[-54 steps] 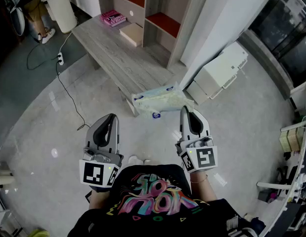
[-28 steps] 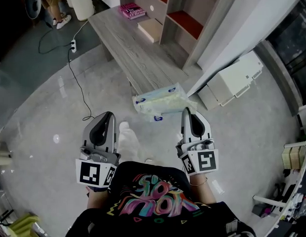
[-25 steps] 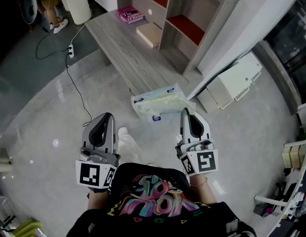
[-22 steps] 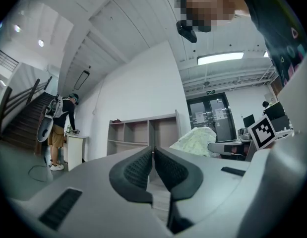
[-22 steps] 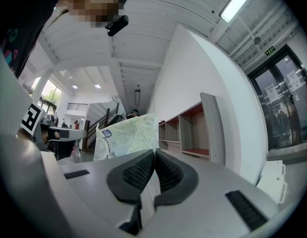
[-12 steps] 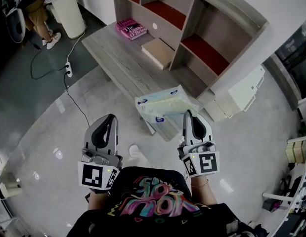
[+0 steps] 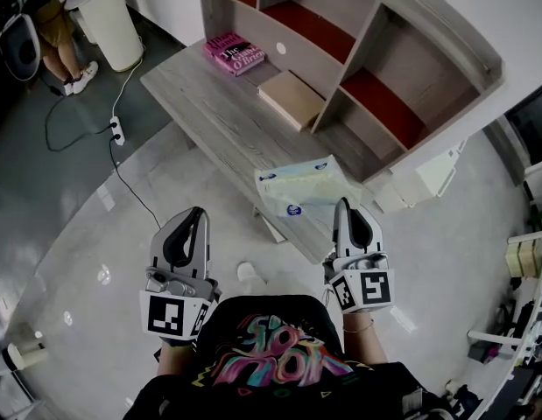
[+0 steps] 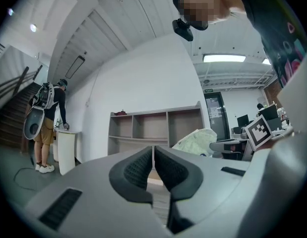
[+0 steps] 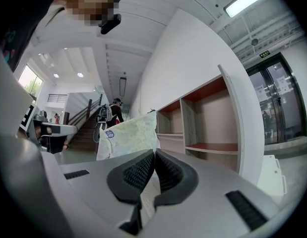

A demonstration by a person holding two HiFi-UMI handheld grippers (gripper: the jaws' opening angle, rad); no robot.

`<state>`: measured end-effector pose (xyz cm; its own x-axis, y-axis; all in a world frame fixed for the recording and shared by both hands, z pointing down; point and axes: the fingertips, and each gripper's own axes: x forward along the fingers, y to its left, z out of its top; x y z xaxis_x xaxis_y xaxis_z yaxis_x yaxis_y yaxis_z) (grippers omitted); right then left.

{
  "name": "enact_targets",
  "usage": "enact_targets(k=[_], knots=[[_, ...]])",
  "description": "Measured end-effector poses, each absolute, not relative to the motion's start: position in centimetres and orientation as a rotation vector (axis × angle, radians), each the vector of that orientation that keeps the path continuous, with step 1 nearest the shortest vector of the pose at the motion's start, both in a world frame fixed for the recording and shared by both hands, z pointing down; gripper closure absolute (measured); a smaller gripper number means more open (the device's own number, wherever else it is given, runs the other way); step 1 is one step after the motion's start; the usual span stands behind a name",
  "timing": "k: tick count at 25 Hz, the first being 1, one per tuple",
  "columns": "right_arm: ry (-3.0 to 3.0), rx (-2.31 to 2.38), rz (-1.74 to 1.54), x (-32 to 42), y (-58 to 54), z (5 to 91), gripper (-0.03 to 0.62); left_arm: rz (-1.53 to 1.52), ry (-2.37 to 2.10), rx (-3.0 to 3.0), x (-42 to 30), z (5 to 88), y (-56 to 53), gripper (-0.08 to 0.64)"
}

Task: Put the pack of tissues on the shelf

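Note:
The pack of tissues (image 7: 301, 189), pale green plastic with blue round labels, hangs level above the near end of the low wooden bench (image 7: 218, 116). My right gripper (image 7: 344, 206) is shut on its near right edge. In the right gripper view the pack (image 9: 126, 133) sticks up to the left of the closed gripper (image 9: 154, 155), a flap pinched between the pads. My left gripper (image 7: 193, 217) is shut and holds nothing; its own view shows the gripper (image 8: 153, 151) closed, the pack (image 8: 198, 140) to the right. The grey shelf unit (image 7: 362, 68) with red-floored compartments stands behind the bench.
On the bench lie a pink book (image 7: 234, 51) and a flat brown box (image 7: 291, 99). A white bin (image 7: 104, 11) and a person (image 7: 52, 33) stand at the far left. A power strip with cable (image 7: 117, 129) lies on the floor. A white box (image 7: 428, 178) sits right of the shelf.
Both grippers and the pack have moved forward toward the shelf. The pack, earlier over the floor in front of the bench, now hangs over the bench's near end. The grip is unchanged.

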<state>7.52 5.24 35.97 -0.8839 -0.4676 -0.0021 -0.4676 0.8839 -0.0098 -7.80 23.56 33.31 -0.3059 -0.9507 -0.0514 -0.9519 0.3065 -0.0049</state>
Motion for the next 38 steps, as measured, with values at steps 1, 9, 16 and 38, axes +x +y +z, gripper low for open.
enact_targets(k=[1,9,16,38], knots=[[3.050,-0.761,-0.012,7.5,5.2,36.1,0.577,0.044,2.502,-1.831,-7.8,33.4,23.5,0.526],[3.046,-0.806,0.010,7.8,4.8,36.6,0.577,0.066,2.497,-1.844,-7.7,34.1,24.3,0.526],[3.042,-0.865,-0.008,-1.1,-5.0,37.2,0.577,0.057,2.475,-1.923,-16.6,34.8,13.6,0.526],[2.862,-1.229,-0.057,2.1,-18.2,33.8,0.577,0.021,2.069,-2.354,-15.3,31.6,-7.2,0.526]])
